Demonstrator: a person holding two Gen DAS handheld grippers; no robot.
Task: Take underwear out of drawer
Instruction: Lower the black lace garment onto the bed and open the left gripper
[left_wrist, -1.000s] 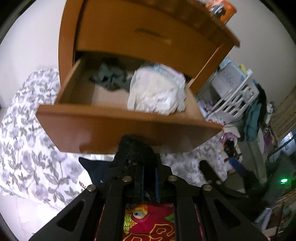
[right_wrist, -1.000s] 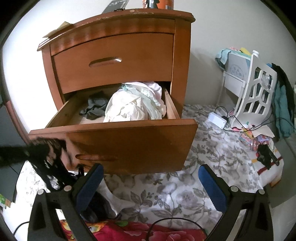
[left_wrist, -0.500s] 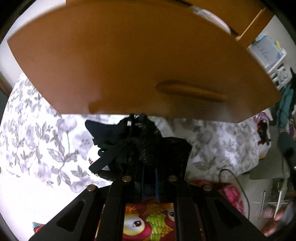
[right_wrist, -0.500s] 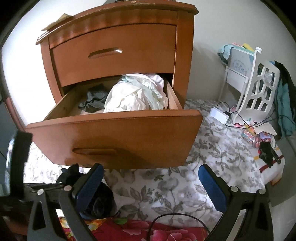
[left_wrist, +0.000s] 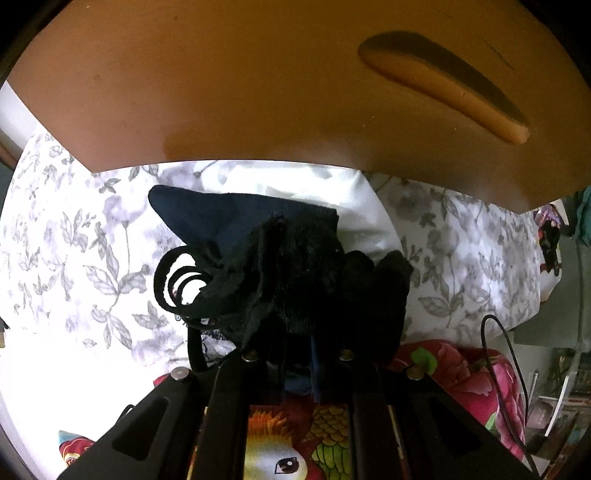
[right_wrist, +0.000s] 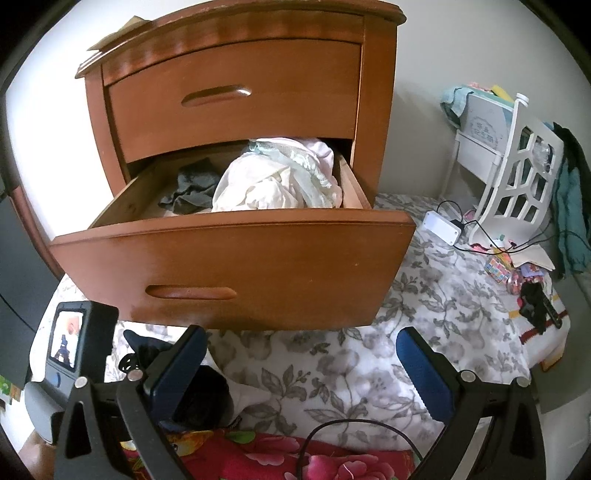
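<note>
Left gripper (left_wrist: 295, 332) steeply downward, gripping black underwear (left_wrist: 295, 266)

Wood, cloth and matt black plastic in a bedroom.
The drawer (right_wrist: 236, 258) and nightstand (right_wrist: 236, 85) were smooth, satin-finished orange-brown wood. Inside the drawer lay crumpled white cloth (right_wrist: 280, 177) with lace trim and soft grey cloth (right_wrist: 192, 188). The underwear (left_wrist: 295, 273) was thin black lacy fabric with stringy straps, over navy knit cloth (left_wrist: 207, 218). The bedsheet (right_wrist: 424, 314) was matt white cotton with a grey flower print. The right gripper (right_wrist: 299, 369) was matt black plastic with blue pads (right_wrist: 424, 373) and shiny metal screws.
</note>
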